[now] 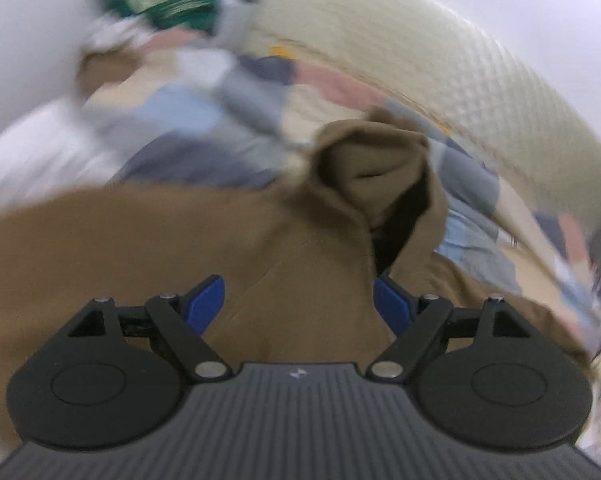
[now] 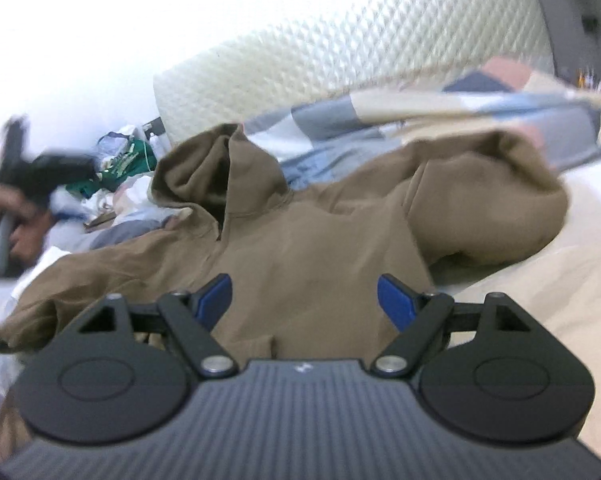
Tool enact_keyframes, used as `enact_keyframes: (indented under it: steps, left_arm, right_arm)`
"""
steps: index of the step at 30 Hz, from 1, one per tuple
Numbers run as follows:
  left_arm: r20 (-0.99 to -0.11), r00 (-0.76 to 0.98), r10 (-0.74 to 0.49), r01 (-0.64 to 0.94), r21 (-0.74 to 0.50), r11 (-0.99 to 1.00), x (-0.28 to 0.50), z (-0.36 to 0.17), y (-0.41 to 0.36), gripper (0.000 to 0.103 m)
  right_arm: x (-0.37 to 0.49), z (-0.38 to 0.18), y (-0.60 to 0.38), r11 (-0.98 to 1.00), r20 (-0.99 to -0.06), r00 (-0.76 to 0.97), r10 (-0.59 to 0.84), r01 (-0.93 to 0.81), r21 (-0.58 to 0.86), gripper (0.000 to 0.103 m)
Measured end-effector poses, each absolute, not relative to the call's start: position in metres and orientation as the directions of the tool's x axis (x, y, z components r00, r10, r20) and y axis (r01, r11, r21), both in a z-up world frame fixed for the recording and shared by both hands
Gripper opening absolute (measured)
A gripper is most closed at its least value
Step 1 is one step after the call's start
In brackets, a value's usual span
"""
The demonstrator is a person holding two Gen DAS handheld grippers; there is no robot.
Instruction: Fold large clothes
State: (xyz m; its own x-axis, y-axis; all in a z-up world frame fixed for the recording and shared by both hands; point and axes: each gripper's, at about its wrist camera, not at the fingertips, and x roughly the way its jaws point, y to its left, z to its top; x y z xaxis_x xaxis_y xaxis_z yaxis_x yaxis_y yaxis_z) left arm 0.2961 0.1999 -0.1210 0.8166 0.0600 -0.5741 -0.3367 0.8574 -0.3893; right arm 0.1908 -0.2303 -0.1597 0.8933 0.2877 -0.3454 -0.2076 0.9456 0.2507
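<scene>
Hoodie [image 2: 300,248]: one, brown, on bed; two tools [image 1: 300,304] [image 2: 304,300], both agape.

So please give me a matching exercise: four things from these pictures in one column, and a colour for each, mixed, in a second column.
Things:
1. hoodie
2. headboard
3. pads of the right hand-held gripper
4. bag by the wall

Colours:
A. blue
B. green
C. brown
D. cream

Pairs: 1-C, 2-D, 3-A, 4-B

Bedside clutter [image 1: 168,4] motion-blurred
</scene>
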Motion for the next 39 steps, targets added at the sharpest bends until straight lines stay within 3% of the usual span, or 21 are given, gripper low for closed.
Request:
enact_keyframes:
  steps: [3, 7, 14, 22, 27, 30, 32, 33, 36, 39]
  left_arm:
    - [-0.565, 0.823, 0.059, -0.395, -0.496, 0.773, 0.234, -0.146, 0.226, 0.085]
    - [-0.583, 0.806, 0.104, -0.484, -0.549, 0.681, 0.184, -0.156, 0.261, 0.085]
    - [-0.621, 0.781, 0.070, -0.576, -0.671, 0.468, 0.153, -0.194, 0.299, 0.085]
    - [-0.530, 0.843, 0.096, -0.538, -0.838, 0.094, 0.113, -0.231, 0.335, 0.084]
    - [-0.509, 0.845, 0.162, -0.517, -0.856, 0.007, 0.094, -0.237, 0.335, 0.084]
    - [-0.498, 0.841, 0.213, -0.511, -0.859, 0.011, 0.093, -0.231, 0.330, 0.084]
    - [-0.499, 0.837, 0.226, -0.512, -0.859, -0.003, 0.094, -0.234, 0.331, 0.084]
    - [-0.506, 0.834, 0.218, -0.518, -0.855, -0.006, 0.096, -0.234, 0.334, 0.084]
    - [-0.522, 0.828, 0.204, -0.532, -0.847, -0.009, 0.098, -0.236, 0.337, 0.084]
    - [-0.541, 0.821, 0.182, -0.554, -0.833, 0.019, 0.104, -0.233, 0.340, 0.084]
  right_arm:
    - [0.177, -0.153, -0.237, 0.952, -0.362, 0.896, 0.258, -0.173, 0.251, 0.081]
    - [0.165, -0.147, -0.247, 0.955, -0.376, 0.900, 0.222, -0.122, 0.271, 0.081]
    - [0.197, -0.146, -0.276, 0.912, -0.433, 0.882, 0.183, 0.013, 0.410, 0.081]
    - [0.295, -0.171, -0.310, 0.812, -0.509, 0.845, 0.168, 0.174, 0.557, 0.082]
    - [0.343, -0.191, -0.304, 0.831, -0.539, 0.835, 0.113, 0.217, 0.512, 0.082]
    - [0.360, -0.202, -0.308, 0.825, -0.573, 0.819, 0.035, 0.300, 0.479, 0.066]
    - [0.362, -0.205, -0.317, 0.800, -0.605, 0.795, -0.046, 0.392, 0.455, 0.025]
    - [0.361, -0.206, -0.324, 0.781, -0.607, 0.792, -0.069, 0.421, 0.461, 0.018]
    - [0.355, -0.197, -0.347, 0.777, -0.604, 0.785, -0.140, 0.465, 0.424, 0.014]
    - [0.347, -0.165, -0.369, 0.811, -0.545, 0.811, -0.214, 0.458, 0.364, 0.013]
